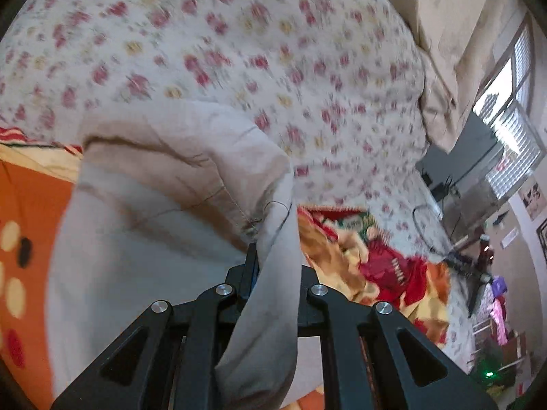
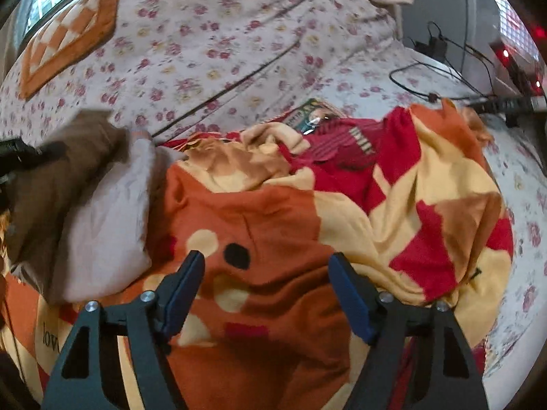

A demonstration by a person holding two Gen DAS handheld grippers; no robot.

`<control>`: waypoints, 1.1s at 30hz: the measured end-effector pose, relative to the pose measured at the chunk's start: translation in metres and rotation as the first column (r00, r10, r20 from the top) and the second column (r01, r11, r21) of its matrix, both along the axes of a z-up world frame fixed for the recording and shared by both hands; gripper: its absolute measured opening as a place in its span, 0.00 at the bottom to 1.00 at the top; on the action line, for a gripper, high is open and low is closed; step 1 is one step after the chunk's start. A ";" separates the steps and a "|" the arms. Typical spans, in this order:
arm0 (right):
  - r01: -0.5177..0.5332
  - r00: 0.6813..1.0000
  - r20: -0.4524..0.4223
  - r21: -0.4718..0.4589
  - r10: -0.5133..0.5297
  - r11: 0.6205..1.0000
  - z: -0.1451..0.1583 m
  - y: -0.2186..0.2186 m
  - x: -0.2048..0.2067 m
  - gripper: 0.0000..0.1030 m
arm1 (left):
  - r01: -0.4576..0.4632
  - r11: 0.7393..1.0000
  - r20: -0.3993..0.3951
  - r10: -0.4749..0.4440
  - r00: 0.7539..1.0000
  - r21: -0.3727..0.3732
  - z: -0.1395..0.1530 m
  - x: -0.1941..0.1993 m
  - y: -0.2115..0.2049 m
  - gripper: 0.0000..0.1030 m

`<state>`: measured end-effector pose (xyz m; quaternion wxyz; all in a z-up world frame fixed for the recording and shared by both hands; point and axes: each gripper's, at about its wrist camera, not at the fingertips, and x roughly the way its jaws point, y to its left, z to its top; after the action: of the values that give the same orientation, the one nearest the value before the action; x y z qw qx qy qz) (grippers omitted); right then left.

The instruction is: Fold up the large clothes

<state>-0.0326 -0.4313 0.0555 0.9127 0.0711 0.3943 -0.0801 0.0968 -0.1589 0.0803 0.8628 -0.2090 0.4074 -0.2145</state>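
Observation:
A pale beige garment [image 1: 154,177] fills the lower left of the left wrist view. My left gripper [image 1: 265,256] is shut on a hemmed edge of it, and the cloth drapes down over the jaws, hiding the right finger. The same garment [image 2: 106,218] shows at the left of the right wrist view, with a brown-sleeved arm [image 2: 54,177] beside it. My right gripper [image 2: 266,263] is open and empty, hovering just above an orange, red and yellow patterned blanket [image 2: 273,222].
A floral bedsheet [image 1: 239,51] covers the bed. An orange checked cushion [image 2: 68,37] lies far left. A beige cloth [image 1: 451,34] is heaped at the far right. A red garment and a printed packet [image 2: 318,116] lie on the blanket. Cables and chargers [image 2: 437,48] sit at the right edge.

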 end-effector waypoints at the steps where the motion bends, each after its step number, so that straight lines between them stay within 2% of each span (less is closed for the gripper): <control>1: 0.001 1.000 0.001 0.003 -0.001 1.000 -0.001 -0.001 0.000 0.76 | 0.003 1.000 -0.011 -0.003 1.000 0.015 -0.006 0.001 -0.008 0.05; 5: -0.011 1.000 0.008 0.024 0.010 1.000 -0.001 -0.004 0.000 0.76 | 0.006 0.999 -0.039 -0.004 0.999 0.041 -0.025 -0.002 -0.031 0.06; 7: -0.020 1.000 0.010 0.028 0.019 0.999 -0.001 -0.003 0.001 0.76 | 0.000 0.999 -0.038 0.002 0.999 0.049 -0.027 -0.001 -0.038 0.10; 9: -0.022 1.000 0.010 0.035 0.021 0.999 -0.002 -0.003 0.002 0.76 | 0.002 0.999 -0.051 0.000 0.999 0.046 -0.030 0.002 -0.047 0.29; 12: -0.019 1.000 0.016 0.043 0.019 0.999 0.000 -0.002 0.003 0.76 | 0.015 0.997 -0.049 -0.011 0.999 0.079 -0.031 -0.002 -0.058 0.41; 14: -0.006 1.000 0.024 0.039 0.005 0.999 0.001 -0.002 0.003 0.76 | 0.045 0.996 -0.047 -0.042 0.998 0.071 -0.026 -0.011 -0.059 0.43; 19: 0.066 0.995 0.071 0.043 -0.069 0.997 0.012 -0.008 -0.001 0.76 | 0.122 0.992 -0.014 -0.122 0.992 -0.020 0.006 -0.051 -0.026 0.43; 21: 0.080 0.991 0.107 0.048 -0.085 0.996 0.020 -0.008 -0.005 0.76 | 0.111 0.994 0.013 -0.110 0.994 -0.017 0.020 -0.062 -0.003 0.43; 23: 0.071 0.986 0.145 0.051 -0.078 0.996 0.029 -0.001 -0.008 0.76 | 0.044 0.999 0.039 -0.045 0.998 0.021 0.032 -0.066 0.032 0.43; 26: -0.012 0.976 0.217 0.088 -0.007 0.996 0.044 0.021 -0.011 0.76 | -0.086 0.993 0.031 0.084 0.996 0.076 0.034 -0.061 0.086 0.43; 28: -0.145 0.958 0.266 0.124 0.108 0.982 0.051 0.044 -0.011 0.76 | -0.148 0.986 0.004 0.148 0.989 0.074 0.025 -0.057 0.113 0.43; 30: -0.257 0.931 0.295 0.118 0.213 0.959 0.055 0.069 -0.010 0.76 | -0.169 0.984 -0.021 0.171 0.985 0.063 0.006 -0.053 0.128 0.42; 32: -0.334 0.900 0.323 0.077 0.293 0.939 0.057 0.094 -0.007 0.76 | -0.155 0.985 -0.023 0.157 0.987 0.079 -0.013 -0.054 0.129 0.34; 33: -0.337 0.894 0.332 0.058 0.300 0.940 0.057 0.101 -0.006 0.76 | -0.140 0.985 -0.023 0.143 0.990 0.103 -0.024 -0.057 0.128 0.29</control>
<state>-0.0388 -0.3300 0.1128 0.9593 0.0697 0.2522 0.1060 0.0402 -0.0306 0.0566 0.8790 -0.1966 0.4150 -0.1287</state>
